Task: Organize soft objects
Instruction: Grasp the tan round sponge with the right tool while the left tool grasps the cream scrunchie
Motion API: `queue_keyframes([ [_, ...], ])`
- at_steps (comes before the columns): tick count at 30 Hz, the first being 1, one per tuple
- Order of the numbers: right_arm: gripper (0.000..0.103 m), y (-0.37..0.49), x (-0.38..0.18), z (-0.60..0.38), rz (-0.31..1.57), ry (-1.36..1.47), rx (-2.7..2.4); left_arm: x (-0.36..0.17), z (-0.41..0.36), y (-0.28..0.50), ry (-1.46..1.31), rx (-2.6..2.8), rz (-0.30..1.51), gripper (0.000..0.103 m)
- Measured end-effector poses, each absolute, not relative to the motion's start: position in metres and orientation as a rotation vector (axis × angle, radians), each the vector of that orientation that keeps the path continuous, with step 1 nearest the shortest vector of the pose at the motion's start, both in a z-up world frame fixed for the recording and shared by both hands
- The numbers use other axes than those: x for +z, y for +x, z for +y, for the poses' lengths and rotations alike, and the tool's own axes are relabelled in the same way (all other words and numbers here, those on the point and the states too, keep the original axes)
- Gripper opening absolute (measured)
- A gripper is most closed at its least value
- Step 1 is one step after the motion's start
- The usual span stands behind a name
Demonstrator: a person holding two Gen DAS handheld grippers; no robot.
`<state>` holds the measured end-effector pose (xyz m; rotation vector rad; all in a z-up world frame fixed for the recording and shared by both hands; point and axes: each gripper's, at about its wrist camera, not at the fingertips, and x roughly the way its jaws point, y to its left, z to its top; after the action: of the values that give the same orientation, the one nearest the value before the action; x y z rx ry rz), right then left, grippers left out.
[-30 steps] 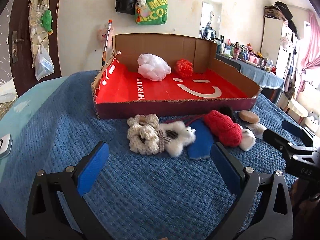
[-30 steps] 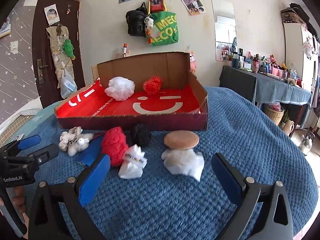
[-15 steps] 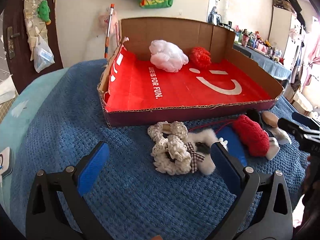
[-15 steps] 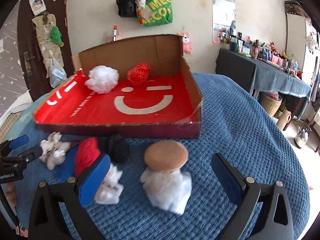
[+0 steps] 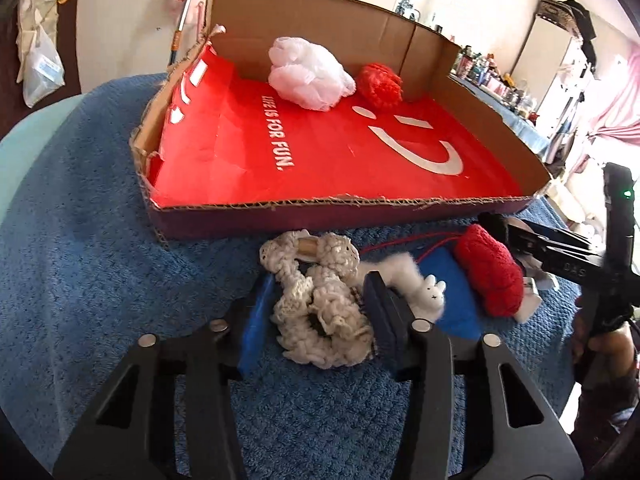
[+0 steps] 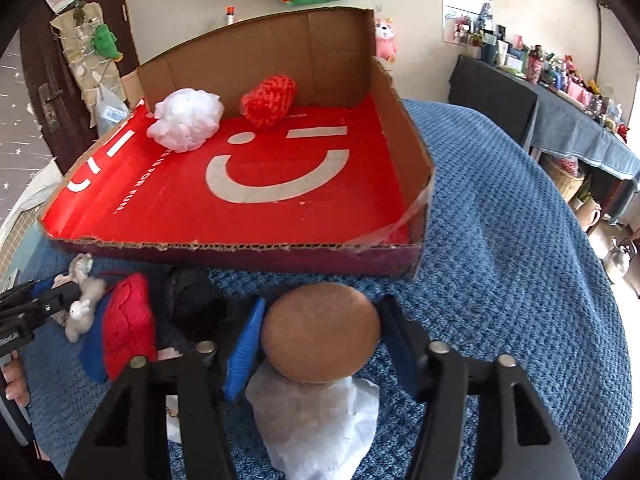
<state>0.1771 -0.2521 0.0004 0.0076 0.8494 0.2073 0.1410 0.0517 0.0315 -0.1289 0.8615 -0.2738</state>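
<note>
My left gripper (image 5: 318, 276) is closing its jaws, and its blue pads touch both sides of a cream crochet scrunchie (image 5: 320, 320) on the blue blanket. My right gripper (image 6: 322, 300) is closing too, its pads against the brown cap of a mushroom toy (image 6: 320, 336) with a white base. Between the two lie a white fluffy bunny (image 5: 424, 296), a blue piece (image 5: 452, 292), a red knit ball (image 5: 490, 276) and a black ball (image 6: 192, 300). Behind them sits a red-lined cardboard box (image 5: 280, 212) holding a white puff (image 5: 308, 76) and a second red knit ball (image 5: 378, 84).
The blue blanket (image 6: 500, 240) covers a rounded surface that drops away to the right. A dark dresser (image 6: 560, 120) crowded with bottles stands at the far right. A door (image 6: 36, 92) and hanging bags are behind the box.
Both grippers moved forward and tilted down toward the blanket. Their jaws went from wide open to closed in, the left around the scrunchie and the right around the mushroom cap.
</note>
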Motion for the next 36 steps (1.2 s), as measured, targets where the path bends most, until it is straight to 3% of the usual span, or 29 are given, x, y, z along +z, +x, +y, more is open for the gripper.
queue_keyframes([
  [2, 0.056, 0.175, 0.002, -0.251, 0.838, 0.008, 0.216, 0.032, 0.049, 0.138, -0.121, -0.283, 0.856, 0.036],
  [7, 0.056, 0.165, 0.013, -0.254, 0.796, 0.020, 0.226, 0.038, 0.047, 0.133, -0.108, -0.288, 0.840, 0.034],
  [36, 0.056, 0.149, 0.038, -0.246, 0.731, 0.028, 0.279, 0.071, 0.052, 0.117, -0.091, -0.302, 0.730, 0.030],
])
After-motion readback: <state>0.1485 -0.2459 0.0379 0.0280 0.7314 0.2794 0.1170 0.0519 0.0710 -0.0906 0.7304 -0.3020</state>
